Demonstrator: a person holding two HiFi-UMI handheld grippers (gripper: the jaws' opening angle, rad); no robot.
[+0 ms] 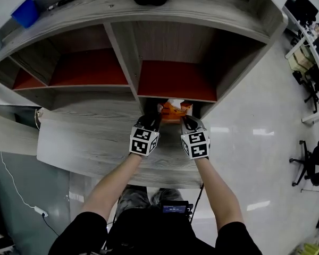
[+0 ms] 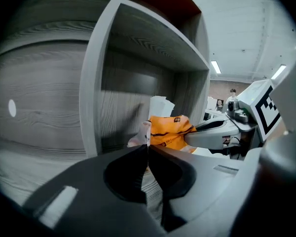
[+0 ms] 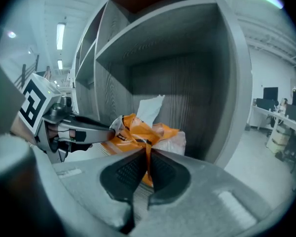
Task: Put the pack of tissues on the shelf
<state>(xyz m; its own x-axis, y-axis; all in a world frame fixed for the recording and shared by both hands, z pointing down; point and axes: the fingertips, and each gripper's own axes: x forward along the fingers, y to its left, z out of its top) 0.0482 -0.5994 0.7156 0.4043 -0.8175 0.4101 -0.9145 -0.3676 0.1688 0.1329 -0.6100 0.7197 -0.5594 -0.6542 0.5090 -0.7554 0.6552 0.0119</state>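
Orange pack of tissues point(image 1: 174, 111), white tissue poking out the top, sits at the mouth of the lower right compartment of the grey wood shelf point(image 1: 125, 57) with red back panels; can't tell if it rests on the board. Left gripper point(image 2: 147, 147) fingers are closed together, pinching a thin pale edge of the wrapper, and right gripper point(image 3: 148, 154) fingers are pressed together on an orange fold of it at the other side. The dark print on the orange wrapper is too small to read, and the cubes on both grippers carry black-and-white square markers only.
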